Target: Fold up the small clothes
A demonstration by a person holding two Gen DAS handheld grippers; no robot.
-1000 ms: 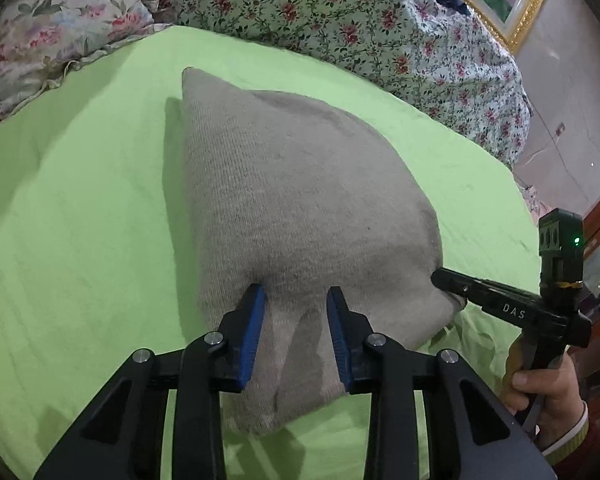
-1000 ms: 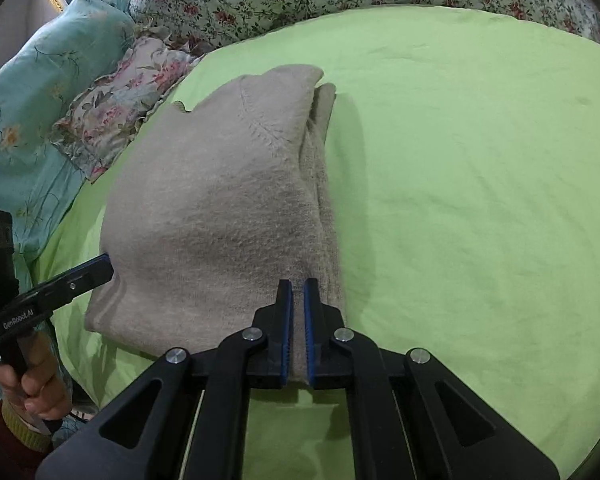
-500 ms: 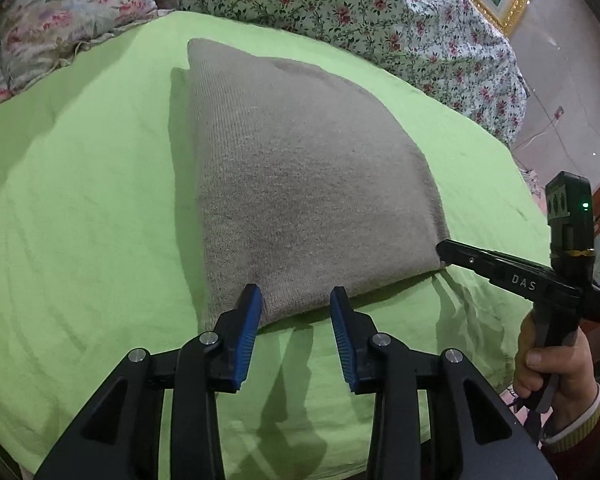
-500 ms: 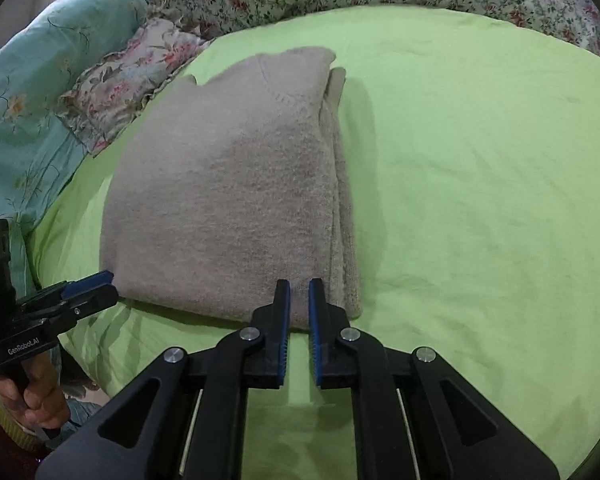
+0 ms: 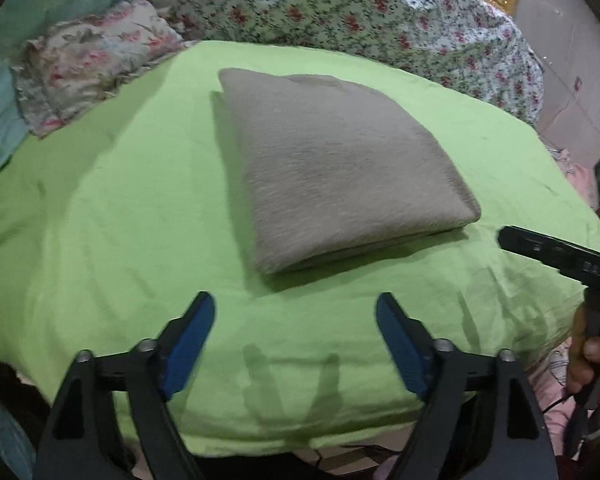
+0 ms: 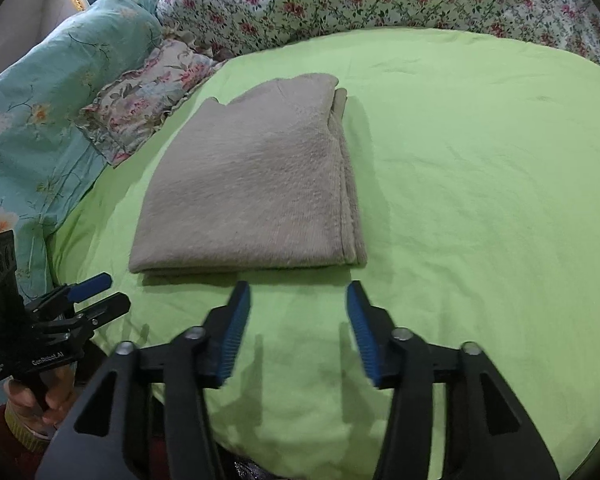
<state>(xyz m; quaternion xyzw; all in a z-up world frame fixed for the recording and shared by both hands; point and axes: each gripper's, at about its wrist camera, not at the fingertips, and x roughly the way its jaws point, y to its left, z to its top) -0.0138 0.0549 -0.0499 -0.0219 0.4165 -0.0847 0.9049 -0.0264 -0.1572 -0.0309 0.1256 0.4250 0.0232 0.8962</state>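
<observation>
Both your left hand-held gripper [image 5: 294,338] and right hand-held gripper [image 6: 298,330] have let go, jaws apart; the sweater [image 6: 252,188] lies folded on the bed [image 6: 480,184].

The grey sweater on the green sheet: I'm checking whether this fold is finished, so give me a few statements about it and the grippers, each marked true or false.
1. The grey sweater lies folded flat on the green sheet. True.
2. The right gripper is clamped on the sweater's near edge. False: its jaws stand wide apart, short of the edge, touching nothing.
3. The left gripper is open and holds nothing. True.
4. The sweater is draped over the floral pillow. False: it lies on the sheet, apart from the pillow.
5. The layered side edges show on the sweater's right in the right wrist view. True.
</observation>
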